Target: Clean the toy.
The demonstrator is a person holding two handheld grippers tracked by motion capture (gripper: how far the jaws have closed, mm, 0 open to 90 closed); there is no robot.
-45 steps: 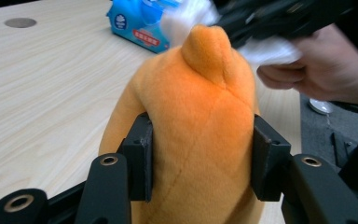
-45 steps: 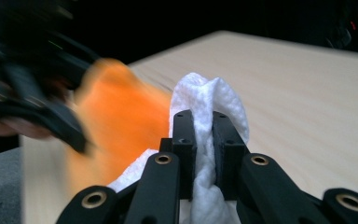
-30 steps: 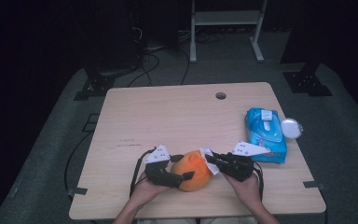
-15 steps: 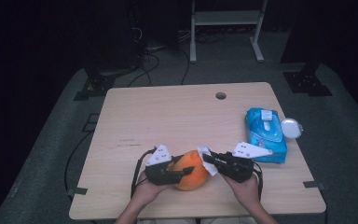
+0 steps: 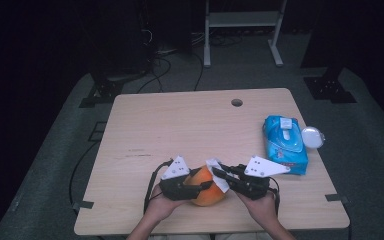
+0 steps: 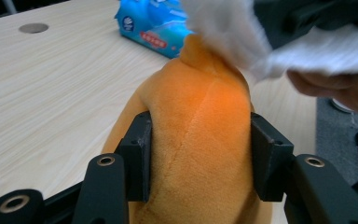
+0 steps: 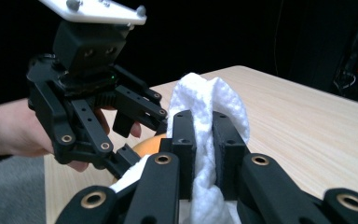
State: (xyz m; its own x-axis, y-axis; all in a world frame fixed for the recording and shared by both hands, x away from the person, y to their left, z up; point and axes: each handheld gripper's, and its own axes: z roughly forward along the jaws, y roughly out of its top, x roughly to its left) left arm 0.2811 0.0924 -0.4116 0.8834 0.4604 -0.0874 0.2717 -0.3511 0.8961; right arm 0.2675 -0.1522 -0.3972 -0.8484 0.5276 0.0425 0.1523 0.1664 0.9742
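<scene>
An orange plush toy (image 5: 206,191) sits near the table's front edge. My left gripper (image 5: 203,185) is shut on it; its two black jaws press into the plush toy (image 6: 200,140) from both sides. My right gripper (image 5: 217,172) is shut on a white wipe (image 5: 216,174), and the wipe (image 7: 205,116) is folded between its jaws. That wipe (image 6: 242,37) lies against the top of the toy. In the right gripper view the left gripper (image 7: 130,154) stands close at the left, with a sliver of the orange toy (image 7: 151,144) below it.
A blue pack of wipes (image 5: 285,142) lies at the table's right, with a small round white lid (image 5: 313,136) beside it at the edge. A cable hole (image 5: 237,102) sits at the back of the wooden table (image 5: 180,125). Dark stands and cables surround the table.
Both grippers stay on the toy near the front edge. The right gripper's wipe has shifted slightly across the toy's top.
</scene>
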